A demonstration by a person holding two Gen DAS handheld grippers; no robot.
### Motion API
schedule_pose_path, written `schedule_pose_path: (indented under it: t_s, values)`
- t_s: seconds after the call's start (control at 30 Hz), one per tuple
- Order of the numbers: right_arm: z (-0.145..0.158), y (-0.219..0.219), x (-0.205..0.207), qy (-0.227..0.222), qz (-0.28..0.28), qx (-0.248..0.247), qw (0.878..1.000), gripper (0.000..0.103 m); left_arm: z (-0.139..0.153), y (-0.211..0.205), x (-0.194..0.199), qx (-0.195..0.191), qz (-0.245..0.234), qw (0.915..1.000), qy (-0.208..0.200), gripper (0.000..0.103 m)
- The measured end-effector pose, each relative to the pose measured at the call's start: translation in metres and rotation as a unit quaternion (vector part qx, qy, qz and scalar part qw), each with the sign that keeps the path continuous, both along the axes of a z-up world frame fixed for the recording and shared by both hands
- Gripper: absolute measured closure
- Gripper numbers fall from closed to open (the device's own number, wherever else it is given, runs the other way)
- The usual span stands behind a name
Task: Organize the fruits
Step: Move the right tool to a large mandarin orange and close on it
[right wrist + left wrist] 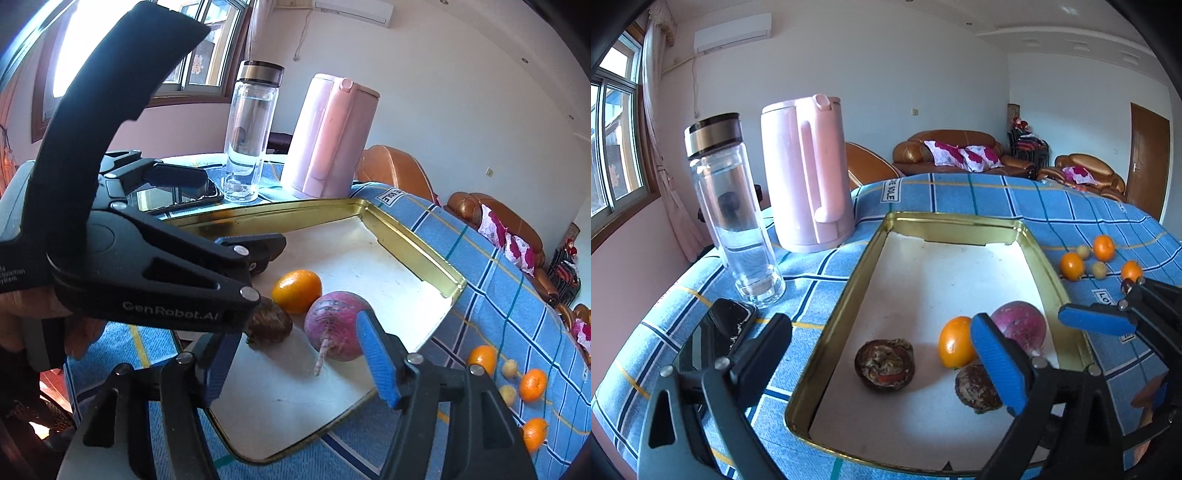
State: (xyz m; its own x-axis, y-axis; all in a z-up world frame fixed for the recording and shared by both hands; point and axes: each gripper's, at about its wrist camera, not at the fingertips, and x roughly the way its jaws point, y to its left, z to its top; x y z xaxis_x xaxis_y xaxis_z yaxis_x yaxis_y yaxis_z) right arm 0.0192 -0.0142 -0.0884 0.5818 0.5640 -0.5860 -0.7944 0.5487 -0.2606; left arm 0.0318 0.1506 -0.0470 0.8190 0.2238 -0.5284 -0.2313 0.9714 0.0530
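A gold-rimmed tray [834, 314] with a white floor holds an orange [955, 347], a purple round root [1019, 323] and two brown wrinkled fruits [884, 363]. My left gripper [879, 325] stands wide open over the tray's near end, the left brown fruit between its fingers and touched by neither. My right gripper [295, 339] is open just in front of the purple root [338, 321]; its right blue pad [376, 354] is close beside the root, the left pad well clear. On the cloth to the tray's right lie three oranges [532, 384] and two small yellowish fruits [509, 367].
A glass bottle [735, 214] and a pink kettle [809, 173] stand beyond the tray's left side. A dark phone [716, 336] lies beside my left finger. The blue checked cloth [997, 195] drops off at the near left edge. A hand [74, 332] holds the left gripper.
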Motion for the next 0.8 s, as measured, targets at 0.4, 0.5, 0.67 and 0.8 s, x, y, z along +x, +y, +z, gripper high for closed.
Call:
schedule_pose_path:
  t_s: [0.4, 0.5, 0.67, 0.8]
  values:
    - [0.032, -0.074, 0.027, -0.029, -0.088, 0.034, 0.995, 0.037, 0.043, -0.059, 0.004, -0.006, -0.058, 0.9971, -0.049, 0.000]
    - [0.039, -0.105, 0.046, -0.028, -0.134, 0.054, 0.989, 0.037, 0.049, -0.083, 0.013, -0.009, -0.085, 0.9953, -0.047, 0.000]
    - [0.046, -0.158, 0.077, -0.024, -0.220, 0.082, 0.972, 0.037, 0.057, -0.132, 0.029, 0.013, -0.133, 0.9904, -0.036, 0.000]
    - [0.043, -0.192, 0.099, -0.015, -0.281, 0.083, 0.956, 0.037, 0.060, -0.166, 0.043, 0.018, -0.154, 0.9872, -0.035, 0.000]
